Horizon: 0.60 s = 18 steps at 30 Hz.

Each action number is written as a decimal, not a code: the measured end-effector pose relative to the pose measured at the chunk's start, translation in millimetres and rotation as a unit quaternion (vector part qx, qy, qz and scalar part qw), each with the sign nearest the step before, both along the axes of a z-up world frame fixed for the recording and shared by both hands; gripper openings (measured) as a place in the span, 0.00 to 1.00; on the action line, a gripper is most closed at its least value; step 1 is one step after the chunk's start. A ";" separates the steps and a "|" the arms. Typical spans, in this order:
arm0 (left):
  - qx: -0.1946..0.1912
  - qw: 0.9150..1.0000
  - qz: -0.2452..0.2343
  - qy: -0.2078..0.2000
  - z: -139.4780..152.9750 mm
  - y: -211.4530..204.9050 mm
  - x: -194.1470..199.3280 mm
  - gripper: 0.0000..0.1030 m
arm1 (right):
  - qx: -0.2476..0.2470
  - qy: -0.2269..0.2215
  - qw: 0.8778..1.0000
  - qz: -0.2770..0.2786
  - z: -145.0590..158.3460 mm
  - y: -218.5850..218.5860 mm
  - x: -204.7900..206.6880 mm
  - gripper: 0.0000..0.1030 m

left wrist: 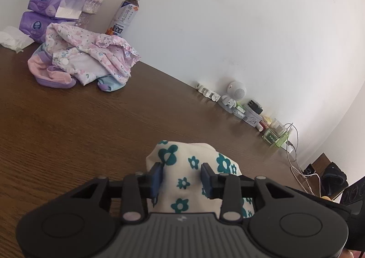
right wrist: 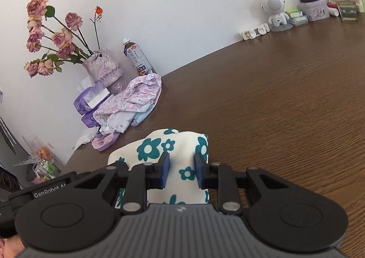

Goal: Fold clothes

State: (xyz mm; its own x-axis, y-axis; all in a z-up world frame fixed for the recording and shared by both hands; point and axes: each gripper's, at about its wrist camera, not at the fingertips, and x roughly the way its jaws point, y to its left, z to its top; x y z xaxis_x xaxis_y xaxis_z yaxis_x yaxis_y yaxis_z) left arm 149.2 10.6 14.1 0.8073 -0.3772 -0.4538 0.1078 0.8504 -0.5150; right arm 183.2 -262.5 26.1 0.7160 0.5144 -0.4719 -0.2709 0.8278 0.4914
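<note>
cream cloth [left wrist: 194,166] with teal flowers, bunched on the wooden table [left wrist: 68,132]: soft, light, limp; best pinched at edges. left gripper [left wrist: 182,177] and right gripper [right wrist: 181,170] straddle folds; grip uncertain.

"GenRobot A" partly readable on the left gripper [right wrist: 49,192], bottle [right wrist: 136,58] label print unreadable

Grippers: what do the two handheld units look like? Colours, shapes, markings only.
Both match. The left gripper and right gripper each have a grey ribbed body with a small logo, matte black linkage arms with round recessed discs either side, silver pivot pins, and flat blue pads on the fingers. In the right wrist view, white "GenRobot" lettering shows on a black housing at the left edge. No cables are visible on either.
</note>
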 end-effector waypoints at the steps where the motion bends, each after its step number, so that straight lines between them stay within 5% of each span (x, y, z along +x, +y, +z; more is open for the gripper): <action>1: 0.000 1.000 0.006 -0.004 2.0 1.9 -0.1 0.54 | 0.001 -0.003 1.000 0.001 2.0 -0.5 -0.5 0.27; 6: -0.007 1.000 0.017 -0.001 3.0 5.4 10.9 0.54 | 0.043 0.009 0.999 -0.012 5.6 -12.9 13.9 0.38; 8: -0.020 1.000 0.007 0.009 -0.6 5.0 17.0 0.25 | 0.049 0.024 0.998 -0.015 1.5 -11.9 22.7 0.36; 11: -0.026 1.000 0.004 0.014 -3.2 4.2 19.1 0.22 | 0.051 0.035 0.998 -0.011 -5.7 -6.1 26.9 0.22; 12: -0.031 0.999 0.005 0.012 -2.3 5.7 16.8 0.24 | 0.046 0.030 0.998 -0.012 -5.4 -5.0 25.3 0.22; 14: -0.039 0.999 0.007 0.007 1.8 9.8 6.4 0.55 | 0.046 0.022 0.999 -0.012 -3.3 -6.2 20.3 0.26; 15: -0.043 0.999 0.008 0.004 4.7 12.3 -0.7 0.63 | 0.052 0.018 0.998 -0.012 -1.2 -9.6 16.3 0.28; 17: -0.040 0.999 0.000 -0.009 10.5 15.1 -15.6 0.67 | 0.054 0.010 0.998 -0.005 2.2 -17.0 2.6 0.47; 18: -0.028 1.000 -0.008 -0.012 11.8 14.7 -24.1 0.67 | 0.049 0.004 0.999 0.001 3.8 -20.3 -6.4 0.47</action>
